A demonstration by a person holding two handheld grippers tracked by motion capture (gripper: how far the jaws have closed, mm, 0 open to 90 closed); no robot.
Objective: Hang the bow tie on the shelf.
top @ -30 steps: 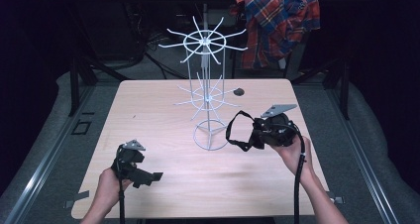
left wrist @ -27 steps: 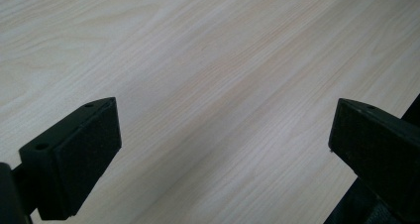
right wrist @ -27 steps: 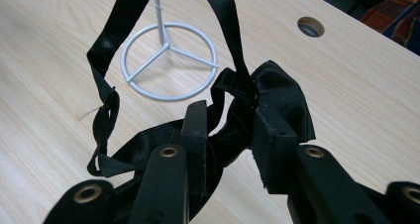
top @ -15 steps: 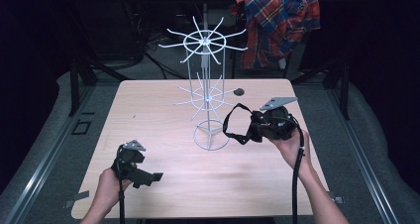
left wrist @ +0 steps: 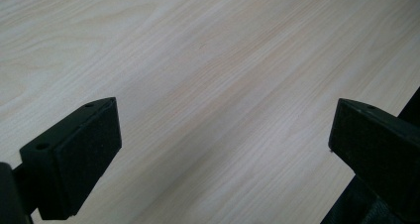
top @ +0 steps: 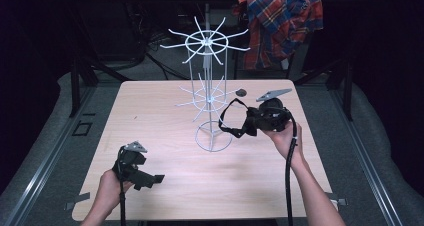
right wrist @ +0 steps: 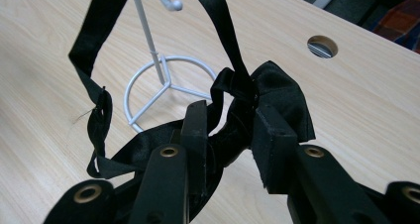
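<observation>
A white wire rack (top: 206, 93) with two tiers of hooks stands mid-table on a ring base (right wrist: 163, 90). My right gripper (top: 249, 123) hovers just right of it, shut on a black satin bow tie (right wrist: 280, 87). The tie's neck strap (right wrist: 94, 100) hangs out in a loop toward the rack, and one hook tip (right wrist: 173, 5) sits close above the loop. In the high view the strap (top: 227, 122) dangles beside the rack's pole. My left gripper (top: 146, 178) rests low near the table's front left, open, with bare wood between its pads (left wrist: 74, 154).
The light wooden table (top: 150, 111) has a round cable hole (top: 241, 92) behind the right gripper, also visible as the hole (right wrist: 322, 45) near the far edge. A plaid shirt (top: 282, 21) hangs behind the table. Dark floor and metal rails surround it.
My right gripper has lifted the bow tie slightly and carried it a little farther from the person, beside the rack. The left gripper has stayed put.
</observation>
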